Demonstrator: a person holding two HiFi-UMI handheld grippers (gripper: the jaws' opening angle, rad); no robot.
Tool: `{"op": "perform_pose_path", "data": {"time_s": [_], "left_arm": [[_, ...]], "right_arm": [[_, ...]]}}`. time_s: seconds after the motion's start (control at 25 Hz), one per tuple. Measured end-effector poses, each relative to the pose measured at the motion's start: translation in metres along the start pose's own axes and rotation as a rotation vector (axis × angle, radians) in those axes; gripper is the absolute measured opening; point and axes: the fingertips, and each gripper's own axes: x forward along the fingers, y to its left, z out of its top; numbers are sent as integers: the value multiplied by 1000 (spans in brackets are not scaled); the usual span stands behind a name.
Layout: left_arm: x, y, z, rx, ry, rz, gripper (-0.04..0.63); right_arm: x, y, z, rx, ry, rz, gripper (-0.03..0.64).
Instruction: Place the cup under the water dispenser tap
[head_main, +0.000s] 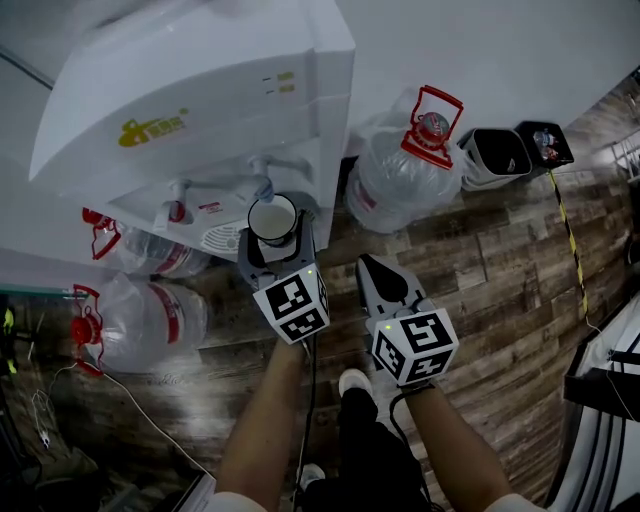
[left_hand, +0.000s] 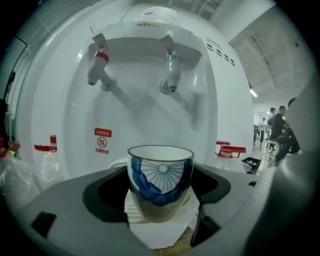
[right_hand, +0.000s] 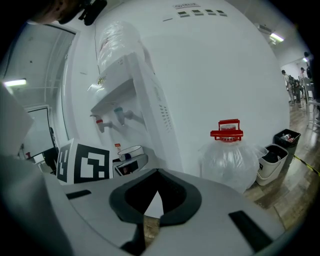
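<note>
The left gripper (head_main: 273, 240) has its jaws closed round the body of the cup (left_hand: 160, 182), one on each side, at about mid-height. The cup is upright and looks empty, white with a blue fan pattern, its handle (left_hand: 117, 163) turned away toward the dispenser (head_main: 200, 90). It is close in front of the dispenser's recess, lower than the blue tap (left_hand: 171, 75) and roughly in line with it. The red tap (left_hand: 97, 67) is off to the left. Under the cup lies the white ribbed drip tray (left_hand: 150, 227); I cannot tell whether the base touches it. The right gripper (right_hand: 152, 207) hangs back beside the left one with its jaws drawn together on nothing. A bottle (head_main: 410, 170) stands on the floor by the dispenser. The cup looks like glazed ceramic, so it should be stiff, fairly light while empty, smooth enough to slip, and likely to chip if knocked on the tap or dropped. The present hold across the round wall seems the sound one, as the handle is too thin and awkward for these jaws. It probably needs firm, even pressure, a level carry and a gentle set-down under the spout.
</note>
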Motion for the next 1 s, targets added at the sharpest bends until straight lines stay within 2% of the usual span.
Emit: {"op": "perform_pose_path", "data": {"time_s": [0.28, 0.8, 1.0], "left_arm": [[-2, -4, -1, 72, -19, 29, 410], [-1, 1, -1, 47, -38, 26, 408], [3, -3, 5, 85, -73, 28, 410]], "right_arm": [[0, -5, -3, 26, 10, -8, 21], [-1, -9, -10, 41, 17, -12, 21], [-1, -17, -13, 40, 22, -22, 21]]}}
